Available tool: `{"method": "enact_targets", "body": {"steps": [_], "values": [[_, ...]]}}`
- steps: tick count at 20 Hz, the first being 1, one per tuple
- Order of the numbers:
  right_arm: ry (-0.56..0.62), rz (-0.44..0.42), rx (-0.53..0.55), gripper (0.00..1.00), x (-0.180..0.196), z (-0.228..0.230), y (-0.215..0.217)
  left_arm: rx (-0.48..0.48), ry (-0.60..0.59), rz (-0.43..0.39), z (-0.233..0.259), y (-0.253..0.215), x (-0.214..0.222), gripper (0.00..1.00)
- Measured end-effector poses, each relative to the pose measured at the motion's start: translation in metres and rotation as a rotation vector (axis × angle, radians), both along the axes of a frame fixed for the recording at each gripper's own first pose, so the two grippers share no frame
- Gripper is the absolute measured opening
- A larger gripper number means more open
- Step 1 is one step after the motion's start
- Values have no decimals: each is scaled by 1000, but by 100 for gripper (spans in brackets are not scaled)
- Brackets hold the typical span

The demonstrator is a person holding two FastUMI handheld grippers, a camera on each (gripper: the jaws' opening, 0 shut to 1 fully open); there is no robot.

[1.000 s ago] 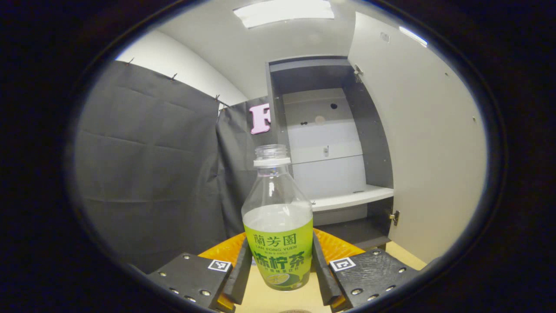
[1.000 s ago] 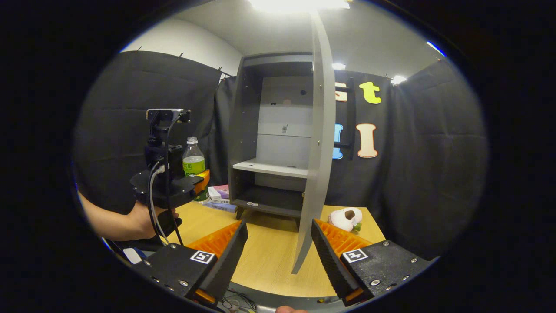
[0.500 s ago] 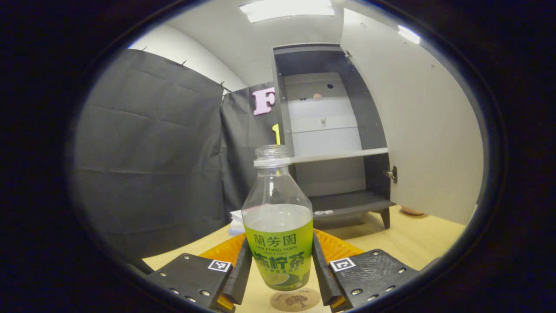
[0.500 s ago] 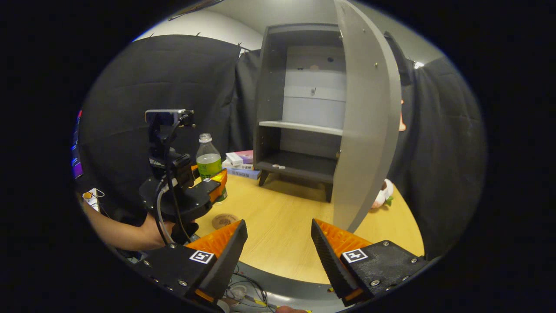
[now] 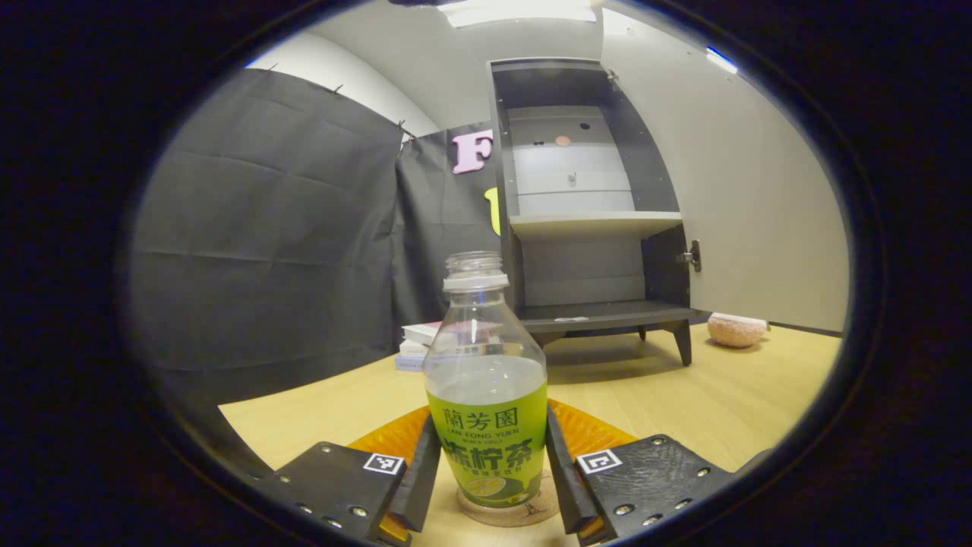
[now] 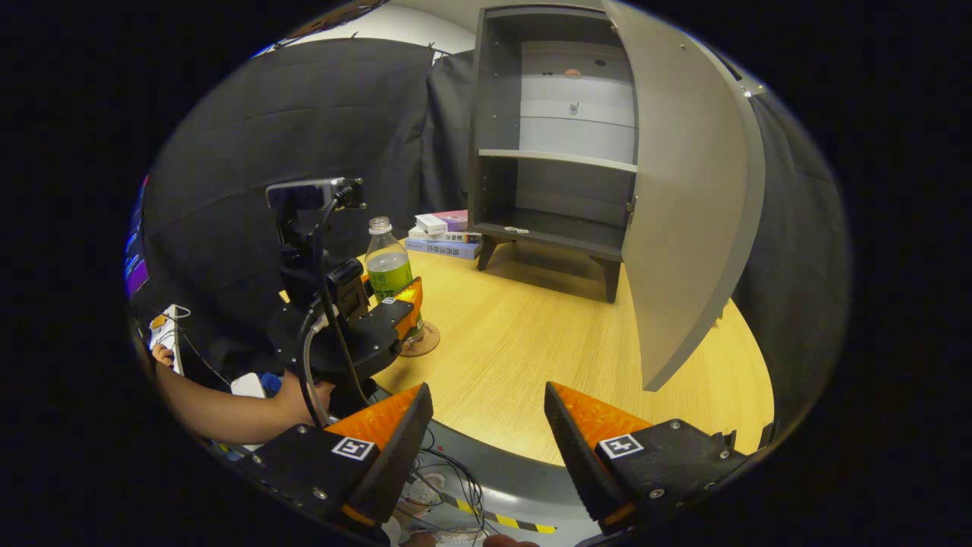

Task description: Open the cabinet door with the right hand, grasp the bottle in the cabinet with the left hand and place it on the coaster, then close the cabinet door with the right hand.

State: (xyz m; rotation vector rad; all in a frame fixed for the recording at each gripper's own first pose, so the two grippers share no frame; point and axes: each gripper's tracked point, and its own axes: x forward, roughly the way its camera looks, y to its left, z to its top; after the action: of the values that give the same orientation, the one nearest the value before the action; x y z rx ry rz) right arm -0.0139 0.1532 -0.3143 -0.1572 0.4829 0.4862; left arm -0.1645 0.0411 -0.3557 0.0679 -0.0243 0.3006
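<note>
Left tongs (image 5: 492, 475) clamp the bottle (image 5: 486, 395) at its label, base on the coaster (image 6: 420, 343). Part-full, smooth plastic: light, likely tippy, so a low grip suits. Right tongs (image 6: 488, 439) gape, empty.

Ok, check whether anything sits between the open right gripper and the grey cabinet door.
Nothing visible does. The right gripper hangs open at the table's near edge; only bare wooden tabletop lies between it and the open grey cabinet door.
</note>
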Motion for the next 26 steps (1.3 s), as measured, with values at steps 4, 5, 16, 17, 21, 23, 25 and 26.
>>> {"method": "enact_targets", "body": {"steps": [4,5,16,17,21,23,25,26], "values": [[-8,23,1,92,7,3,7,6,20,-19,-4,-4,-1,68],[-11,28,0,92,7,4,8,-9,21,-28,-4,-4,-3,74],[-37,80,-18,92,1,12,15,-31,-9,-34,17,2,-13,81],[-39,81,-15,92,0,12,14,-27,-12,-31,19,2,-14,77],[-38,92,-10,92,-4,15,16,-32,-23,-40,29,0,-23,84],[-48,95,-14,92,-4,17,15,-62,-20,-50,36,-4,-31,81],[-54,95,3,92,-4,22,16,-56,-15,-40,47,-1,-39,81],[-58,93,12,92,-4,25,16,-48,-19,-42,54,-1,-41,81]]}}
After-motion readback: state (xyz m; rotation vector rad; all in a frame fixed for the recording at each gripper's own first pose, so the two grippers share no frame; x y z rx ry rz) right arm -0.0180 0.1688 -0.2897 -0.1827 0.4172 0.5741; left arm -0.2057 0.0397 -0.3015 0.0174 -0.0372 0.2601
